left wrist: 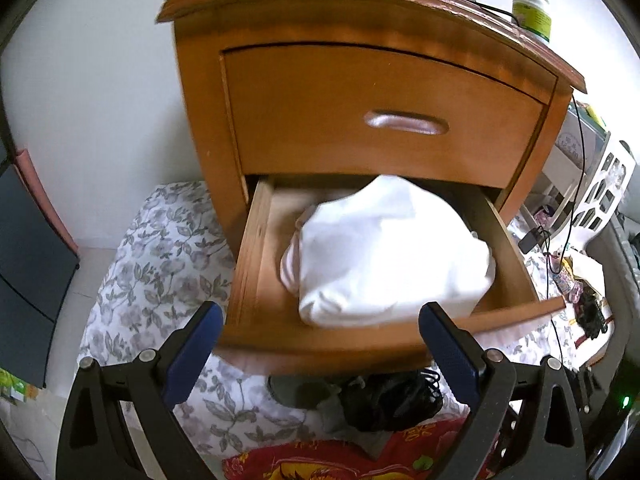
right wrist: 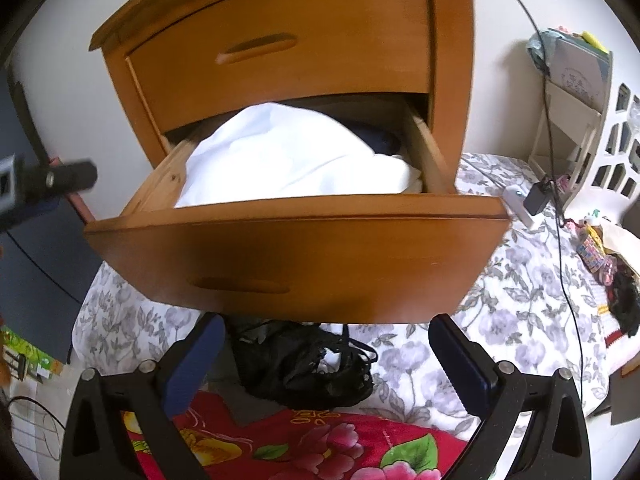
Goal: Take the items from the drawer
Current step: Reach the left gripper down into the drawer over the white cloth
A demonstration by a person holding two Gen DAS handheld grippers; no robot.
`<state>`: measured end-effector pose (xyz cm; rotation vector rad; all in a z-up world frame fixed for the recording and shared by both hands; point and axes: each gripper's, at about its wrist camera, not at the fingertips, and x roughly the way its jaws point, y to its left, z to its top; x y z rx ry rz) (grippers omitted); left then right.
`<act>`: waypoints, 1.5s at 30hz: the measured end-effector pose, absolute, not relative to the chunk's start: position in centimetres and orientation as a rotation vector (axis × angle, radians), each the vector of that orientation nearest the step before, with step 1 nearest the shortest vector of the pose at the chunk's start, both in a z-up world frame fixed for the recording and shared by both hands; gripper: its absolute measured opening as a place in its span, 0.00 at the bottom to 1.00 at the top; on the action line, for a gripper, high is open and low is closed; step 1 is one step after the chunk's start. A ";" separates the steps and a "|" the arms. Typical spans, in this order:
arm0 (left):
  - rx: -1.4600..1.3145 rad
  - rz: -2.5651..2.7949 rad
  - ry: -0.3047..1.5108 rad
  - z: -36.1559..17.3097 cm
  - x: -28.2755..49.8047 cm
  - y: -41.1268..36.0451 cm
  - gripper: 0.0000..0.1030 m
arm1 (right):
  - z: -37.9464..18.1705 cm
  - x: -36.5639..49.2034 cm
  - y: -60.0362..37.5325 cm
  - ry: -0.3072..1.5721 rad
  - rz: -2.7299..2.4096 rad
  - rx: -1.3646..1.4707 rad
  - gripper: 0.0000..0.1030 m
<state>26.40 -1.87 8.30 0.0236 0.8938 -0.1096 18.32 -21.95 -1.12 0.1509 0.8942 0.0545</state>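
At twelve o'clock from the left gripper (left wrist: 320,344), the lower drawer (left wrist: 256,240) of a wooden nightstand (left wrist: 200,120) stands pulled out, and a bundle of white cloth (left wrist: 384,252) fills most of it. The blue-padded fingers (left wrist: 192,356) are spread wide and hold nothing; their tips sit just short of the drawer's front edge, with the cloth beyond and between them. The right gripper (right wrist: 326,360) sits lower, facing the drawer front (right wrist: 296,264); its fingers (right wrist: 460,364) are likewise spread and empty, with the cloth (right wrist: 288,160) well above them at twelve o'clock.

Only the left wrist view looks down into the drawer, showing bare wood at nine o'clock of the cloth, a pale pinkish fabric (left wrist: 290,256) under its edge, and a white bottle (left wrist: 532,8) on the nightstand top at one o'clock. The right wrist view alone shows the drawer's recessed handle (right wrist: 240,284), something dark (right wrist: 380,136) behind the cloth, and part of the other gripper at nine o'clock. Both show a black tangled item (right wrist: 304,360) on the floral bedding (right wrist: 520,280) below the drawer.
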 end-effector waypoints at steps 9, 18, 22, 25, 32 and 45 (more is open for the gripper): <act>0.051 -0.112 1.017 7.7 31.7 -4.3 0.96 | -1.1 18.2 -23.2 0.885 0.037 0.182 1.00; 0.016 -0.089 1.159 4.6 35.2 -4.9 0.96 | -1.9 18.5 -23.1 0.905 0.048 0.185 1.00; 0.006 -0.083 1.205 3.2 36.1 -4.7 0.96 | -2.2 18.6 -23.1 0.910 0.051 0.188 1.00; 0.004 -0.068 1.222 2.4 36.7 -4.6 0.96 | -2.4 18.7 -23.3 0.912 0.044 0.191 1.00; -0.069 -0.070 1.255 0.8 38.0 -4.6 0.96 | -2.7 18.9 -23.2 0.925 0.055 0.199 1.00; -0.047 -0.055 1.323 -2.0 40.8 -6.8 0.96 | -3.2 19.2 -23.2 0.938 0.070 0.210 1.00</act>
